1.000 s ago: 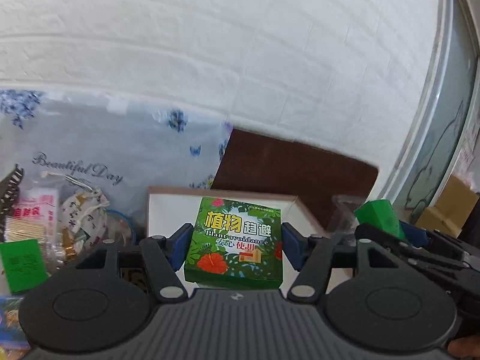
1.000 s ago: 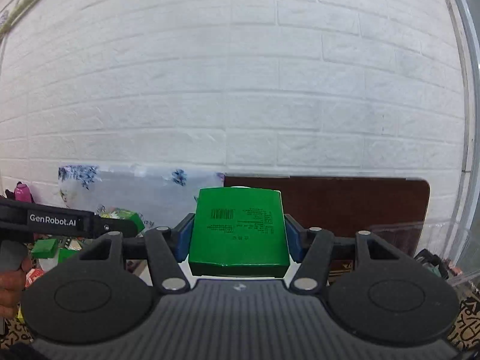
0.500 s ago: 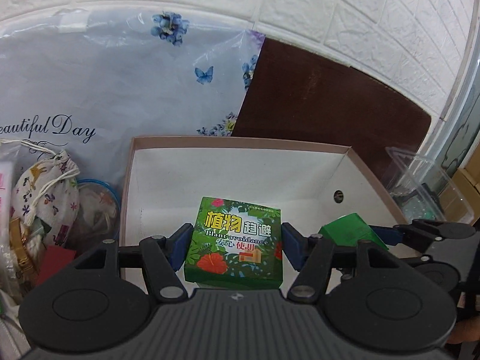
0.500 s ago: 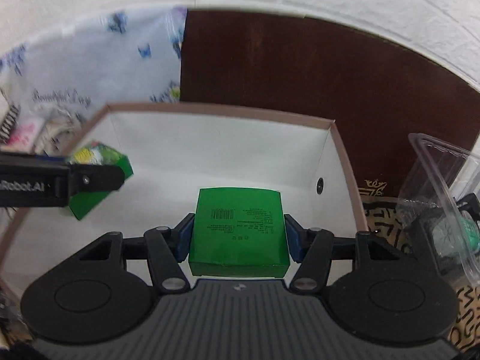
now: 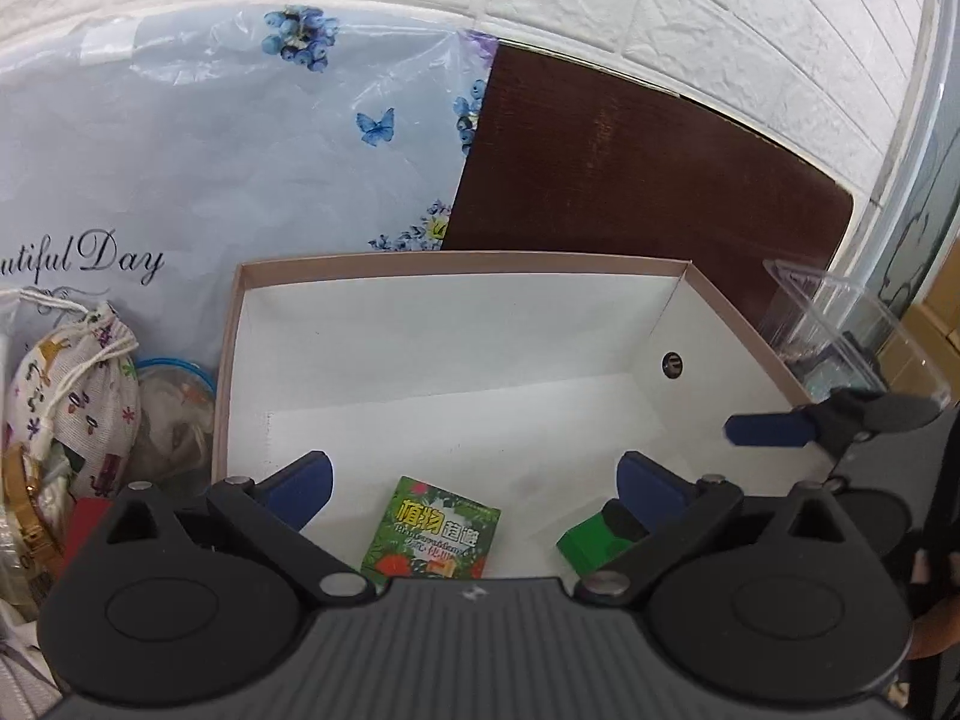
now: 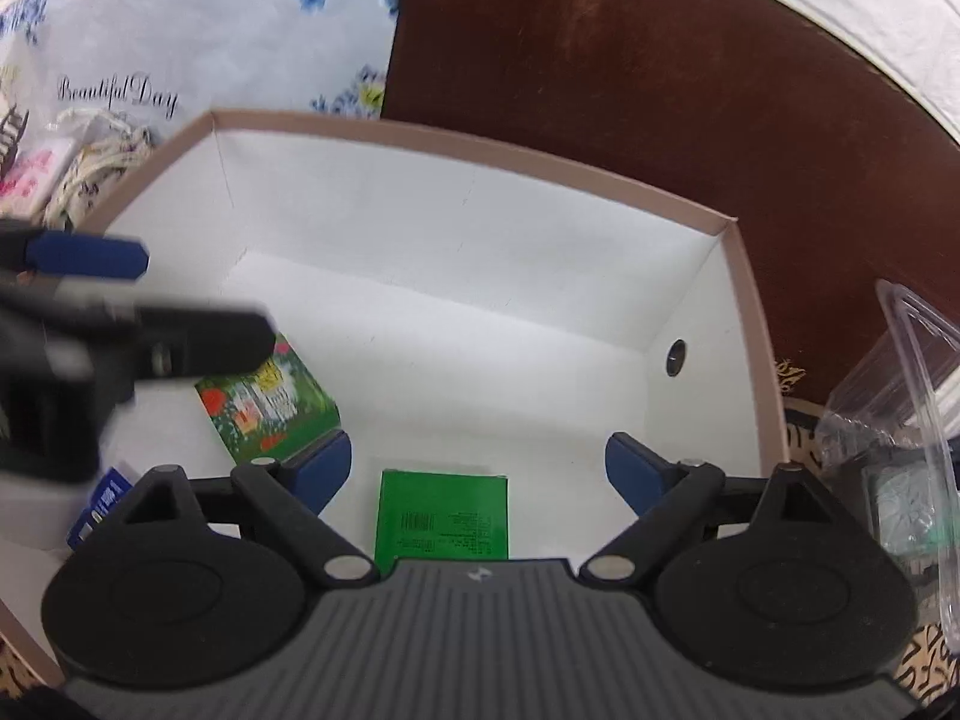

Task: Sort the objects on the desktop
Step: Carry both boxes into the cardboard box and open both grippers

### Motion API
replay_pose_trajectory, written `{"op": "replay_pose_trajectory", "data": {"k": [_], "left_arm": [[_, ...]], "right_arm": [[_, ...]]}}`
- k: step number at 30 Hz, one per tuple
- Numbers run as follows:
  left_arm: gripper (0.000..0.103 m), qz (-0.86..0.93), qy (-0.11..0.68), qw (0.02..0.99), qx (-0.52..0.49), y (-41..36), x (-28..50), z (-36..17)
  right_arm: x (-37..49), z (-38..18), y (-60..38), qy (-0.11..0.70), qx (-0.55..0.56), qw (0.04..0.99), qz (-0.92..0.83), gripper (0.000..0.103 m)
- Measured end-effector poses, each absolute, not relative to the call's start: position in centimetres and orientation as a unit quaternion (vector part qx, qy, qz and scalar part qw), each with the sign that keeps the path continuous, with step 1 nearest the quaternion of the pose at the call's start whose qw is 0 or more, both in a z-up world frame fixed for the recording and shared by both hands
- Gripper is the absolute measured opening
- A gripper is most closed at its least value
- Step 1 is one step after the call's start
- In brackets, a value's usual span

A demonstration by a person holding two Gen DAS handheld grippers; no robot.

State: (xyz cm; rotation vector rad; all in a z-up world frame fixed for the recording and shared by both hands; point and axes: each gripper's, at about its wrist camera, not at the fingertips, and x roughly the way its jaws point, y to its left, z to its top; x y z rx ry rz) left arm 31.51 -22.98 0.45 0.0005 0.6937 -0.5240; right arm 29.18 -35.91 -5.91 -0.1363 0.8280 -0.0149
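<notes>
Through your left wrist camera, your left gripper (image 5: pixel 474 483) is spread wide, the leafy packet (image 5: pixel 432 531) lying loose on the box (image 5: pixel 456 261) floor between its fingers. Through the right, your right gripper (image 6: pixel 477 465) gapes likewise above the green packet (image 6: pixel 443 516).

White embossed brick-pattern wall (image 5: pixel 690 6) behind desk. Dark brown wooden tabletop (image 5: pixel 630 192) meets wall at far edge. Pale blue plastic sheet (image 5: pixel 210 180) printed with butterflies, blue flowers and script "Beautiful Day" covers left part of tabletop. Window frame (image 5: pixel 912 96) at right edge, glass beyond it. Black-and-tan patterned mat (image 6: pixel 798 420) on desk at right. Even daylight.
</notes>
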Motion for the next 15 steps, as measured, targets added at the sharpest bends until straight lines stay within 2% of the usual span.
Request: {"op": "replay_pose_trajectory", "data": {"k": [2, 15], "left_arm": [[0.103, -0.252, 0.334, 0.908, 0.0, -22.9, 31.1, 0.7], [0.103, -0.252, 0.308, 0.917, -0.02, -20.9, 26.7, 3.3]], "right_arm": [[28.7, -5.2, -36.3, 0.394, -0.057, 0.917, -0.006, 0.094], [24.3, -2.3, -35.5, 0.349, -0.027, 0.937, -0.011, 0.094]]}}
